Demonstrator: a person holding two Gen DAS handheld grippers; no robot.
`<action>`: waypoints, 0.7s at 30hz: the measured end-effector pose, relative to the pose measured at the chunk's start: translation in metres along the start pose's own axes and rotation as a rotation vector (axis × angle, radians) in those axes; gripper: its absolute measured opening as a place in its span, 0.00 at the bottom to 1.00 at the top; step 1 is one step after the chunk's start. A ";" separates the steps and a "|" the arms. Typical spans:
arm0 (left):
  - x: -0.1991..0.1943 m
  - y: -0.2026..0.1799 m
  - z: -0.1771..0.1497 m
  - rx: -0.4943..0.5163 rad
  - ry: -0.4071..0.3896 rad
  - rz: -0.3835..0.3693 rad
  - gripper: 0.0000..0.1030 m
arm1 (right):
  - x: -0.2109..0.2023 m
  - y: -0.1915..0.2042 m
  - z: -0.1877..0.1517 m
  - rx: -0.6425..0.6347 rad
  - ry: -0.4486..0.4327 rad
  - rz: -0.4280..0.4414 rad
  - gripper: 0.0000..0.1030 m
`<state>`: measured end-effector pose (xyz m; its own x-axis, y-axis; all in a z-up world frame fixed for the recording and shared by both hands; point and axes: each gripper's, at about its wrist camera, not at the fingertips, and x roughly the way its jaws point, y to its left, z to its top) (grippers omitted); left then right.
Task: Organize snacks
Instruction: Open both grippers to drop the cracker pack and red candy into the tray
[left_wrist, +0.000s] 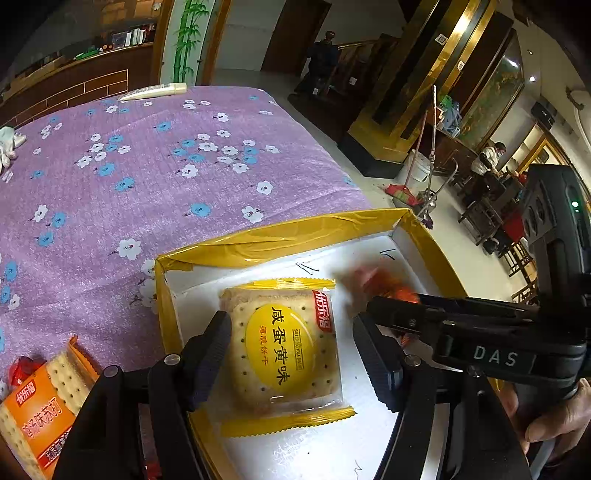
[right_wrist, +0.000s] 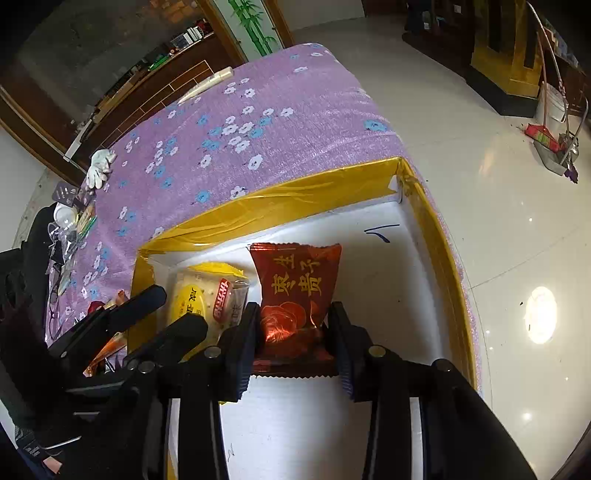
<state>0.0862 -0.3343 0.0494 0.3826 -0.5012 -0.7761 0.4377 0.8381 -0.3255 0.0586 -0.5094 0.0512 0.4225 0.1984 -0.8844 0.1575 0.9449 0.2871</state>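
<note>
**A:** Start at the left. What is outside the box?

**B:** An orange cracker packet (left_wrist: 35, 417) and a small red wrapped sweet (left_wrist: 22, 369) lie on the purple flowered counter (left_wrist: 147, 177), just beside the box's left wall. They are not yet sorted, I judge.

**A:** And the box itself?

**B:** The yellow-taped box (left_wrist: 280, 230) sits at the counter's near right corner, white inside. Its left part holds the yellow cracker packet (left_wrist: 284, 350), lying flat on the floor of the box.

**A:** Is the left claw (left_wrist: 291, 354) gripping it?

**B:** No. Its jaws straddle the packet, the right one clearly apart from it, so it is released; it looks just set down there.

**A:** Further right?

**B:** The right claw (right_wrist: 293, 334) is clenched on the red snack packet (right_wrist: 295, 288), pinching its near end, with the packet pointing towards the far wall. It hangs low in the box right of the yellow one, probably to lay them side by side.
</note>
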 end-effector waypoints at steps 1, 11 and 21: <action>0.000 0.000 0.000 -0.001 0.001 -0.005 0.69 | 0.000 0.000 0.000 0.002 0.000 0.000 0.37; -0.016 -0.003 -0.001 -0.026 -0.010 -0.034 0.80 | -0.021 -0.006 -0.004 0.028 -0.041 0.018 0.45; -0.053 -0.020 -0.012 0.003 -0.053 -0.062 0.85 | -0.053 -0.011 -0.030 0.088 -0.088 0.039 0.51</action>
<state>0.0472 -0.3221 0.0908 0.3977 -0.5627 -0.7247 0.4645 0.8046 -0.3699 0.0076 -0.5227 0.0836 0.5057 0.2068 -0.8376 0.2160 0.9096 0.3550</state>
